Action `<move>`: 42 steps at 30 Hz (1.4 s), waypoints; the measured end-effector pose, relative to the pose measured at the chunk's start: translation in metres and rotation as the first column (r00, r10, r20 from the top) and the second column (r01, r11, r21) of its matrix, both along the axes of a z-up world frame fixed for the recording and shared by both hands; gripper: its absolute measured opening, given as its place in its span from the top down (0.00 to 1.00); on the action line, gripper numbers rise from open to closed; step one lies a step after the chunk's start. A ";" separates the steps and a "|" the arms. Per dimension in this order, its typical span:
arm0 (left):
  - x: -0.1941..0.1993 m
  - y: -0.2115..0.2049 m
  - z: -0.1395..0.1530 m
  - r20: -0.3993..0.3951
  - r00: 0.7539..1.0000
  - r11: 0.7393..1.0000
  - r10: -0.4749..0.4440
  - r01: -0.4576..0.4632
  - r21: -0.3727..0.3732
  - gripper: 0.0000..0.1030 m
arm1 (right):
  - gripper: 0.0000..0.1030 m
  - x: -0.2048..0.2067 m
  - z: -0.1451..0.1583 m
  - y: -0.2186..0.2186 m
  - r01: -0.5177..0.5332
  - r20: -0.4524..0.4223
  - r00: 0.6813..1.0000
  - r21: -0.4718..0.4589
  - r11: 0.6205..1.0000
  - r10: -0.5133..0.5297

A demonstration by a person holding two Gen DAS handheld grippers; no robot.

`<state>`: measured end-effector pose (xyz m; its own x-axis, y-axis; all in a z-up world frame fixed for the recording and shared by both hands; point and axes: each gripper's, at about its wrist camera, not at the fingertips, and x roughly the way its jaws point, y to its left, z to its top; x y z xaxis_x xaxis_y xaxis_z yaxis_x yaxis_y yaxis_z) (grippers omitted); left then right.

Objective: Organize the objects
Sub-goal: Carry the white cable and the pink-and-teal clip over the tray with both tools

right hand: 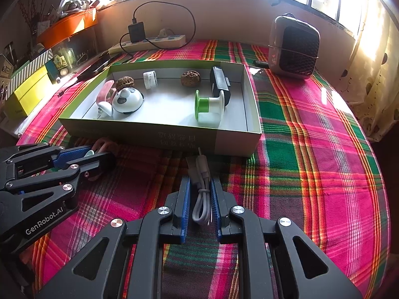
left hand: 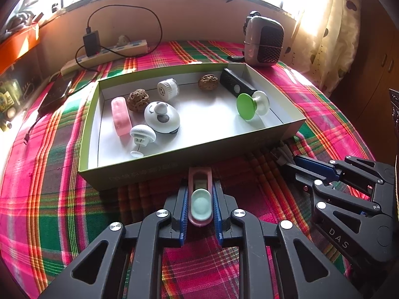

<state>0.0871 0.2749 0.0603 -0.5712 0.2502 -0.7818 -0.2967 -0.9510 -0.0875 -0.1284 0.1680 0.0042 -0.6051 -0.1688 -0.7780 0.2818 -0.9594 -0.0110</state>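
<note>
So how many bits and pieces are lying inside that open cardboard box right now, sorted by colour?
White: 3, a round panda-faced gadget, a mushroom-shaped plastic piece and a small ribbed cylinder
Brown: 2 wrinkled walnuts
Pink: 1 oblong case
Black: 1 long bar-shaped device
Green and white: 1 spool
Total: 8

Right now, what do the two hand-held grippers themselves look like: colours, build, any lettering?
Both match: the left hand-held gripper and right hand-held gripper are matte black linkage frames with triangular cut-outs and round silver pivot pins. Their fingers carry ribbed blue pads. White lettering on the left one's side reads "GenRobot.AI"; the right one's side shows "DAS". No cables, sleeves or hands are visible.
</note>
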 end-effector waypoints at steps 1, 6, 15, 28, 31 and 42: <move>0.000 0.000 0.000 0.000 1.000 1.000 0.000 0.000 0.001 0.85 | 0.84 0.000 0.000 0.000 0.000 -0.001 1.000 0.002 1.000 0.000; 0.004 -0.002 0.003 -0.008 1.000 1.000 0.005 -0.005 0.000 0.85 | 0.84 0.001 0.000 0.002 0.004 -0.001 1.000 -0.007 1.000 -0.004; 0.008 -0.002 0.013 -0.029 1.000 1.000 0.006 -0.006 0.007 0.85 | 0.84 0.004 0.008 0.003 -0.006 -0.017 1.000 -0.027 1.000 0.006; 0.006 -0.004 0.032 -0.067 0.998 1.000 0.015 -0.014 0.018 0.85 | 0.84 0.000 0.024 0.003 -0.026 -0.038 0.999 -0.056 0.998 0.024; 0.004 -0.005 0.034 -0.069 0.997 1.000 0.019 -0.018 0.018 0.85 | 0.84 -0.002 0.026 0.003 -0.031 -0.037 0.999 -0.061 0.998 0.029; 0.001 -0.003 0.038 -0.076 0.997 1.000 0.013 -0.012 0.022 0.85 | 0.84 -0.004 0.030 0.004 -0.048 -0.029 0.999 -0.078 0.996 0.046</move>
<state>0.0886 0.2718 0.0983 -0.6320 0.2593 -0.7303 -0.2914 -0.9527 -0.0861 -0.1324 0.1722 0.0345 -0.6157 -0.2576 -0.7447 0.3274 -0.9433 0.0555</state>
